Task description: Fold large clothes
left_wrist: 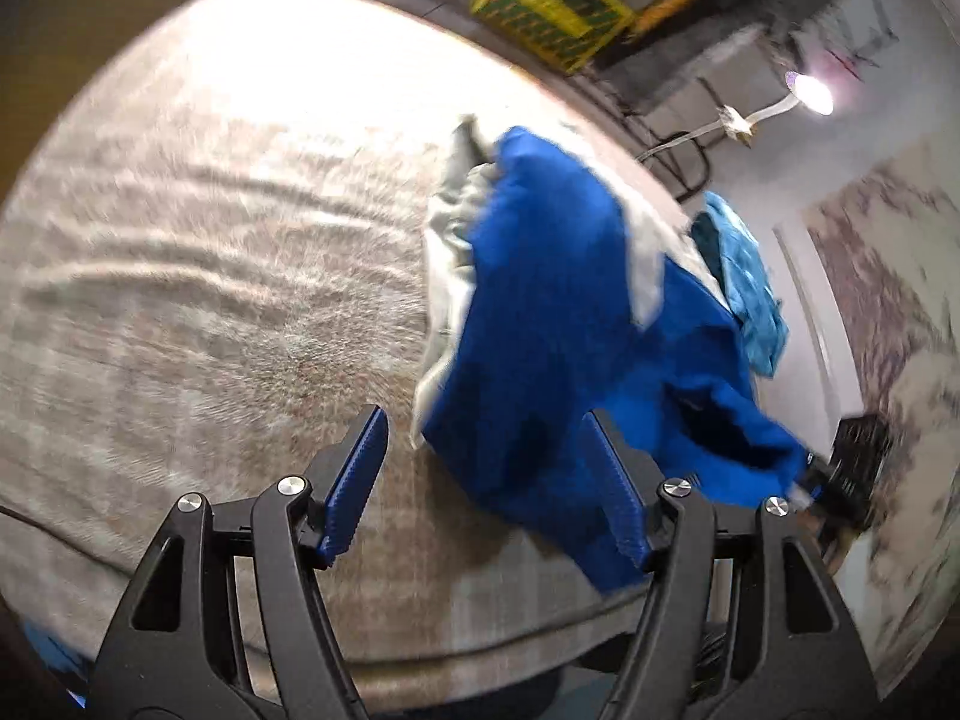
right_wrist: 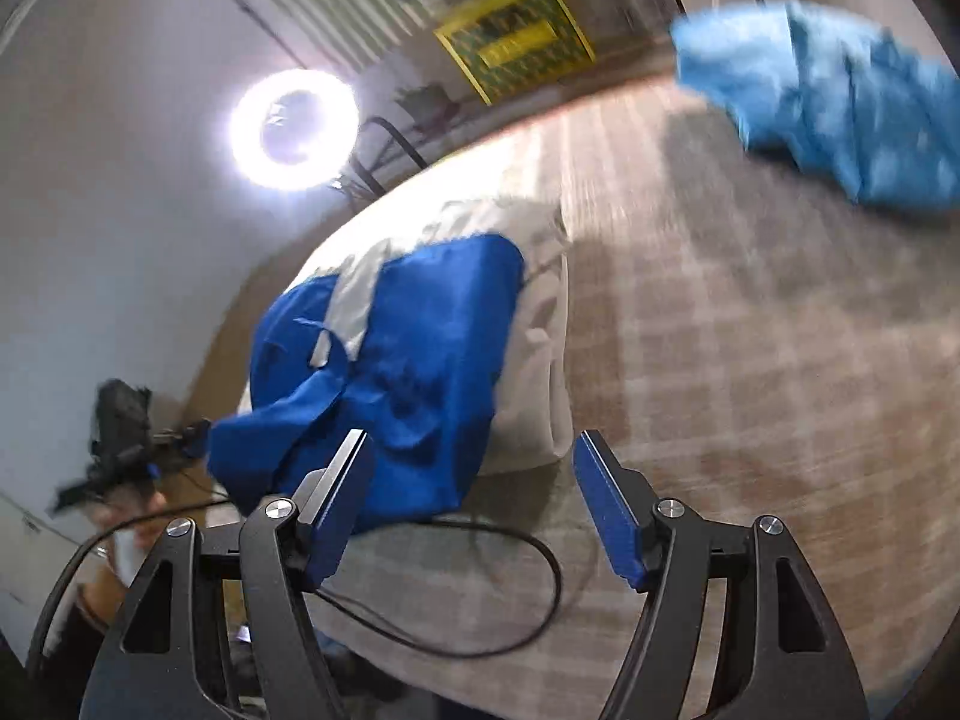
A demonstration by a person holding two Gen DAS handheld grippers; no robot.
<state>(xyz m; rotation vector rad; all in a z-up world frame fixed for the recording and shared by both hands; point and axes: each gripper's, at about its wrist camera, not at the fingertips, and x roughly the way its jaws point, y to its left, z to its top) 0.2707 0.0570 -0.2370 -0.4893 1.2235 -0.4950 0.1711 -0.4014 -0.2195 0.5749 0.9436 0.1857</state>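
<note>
Our left gripper (left_wrist: pixel 486 480) hangs with its ribbed blue pads spread wide and nothing between them; our right gripper (right_wrist: pixel 474 498) is likewise agape and empty, which suggests we are between grasps and choosing a hold. From the left wrist view, the royal-blue garment (left_wrist: pixel 540 324) lies bunched at about one o'clock, smooth and slack, heaped over a pale grey cloth (left_wrist: pixel 447 240). Both rest on the bed (left_wrist: pixel 210 228), its checked cover rumpled in soft ridges. A lighter blue, towel-like piece (right_wrist: pixel 840 102) sits well apart at one o'clock in the right wrist view.
</note>
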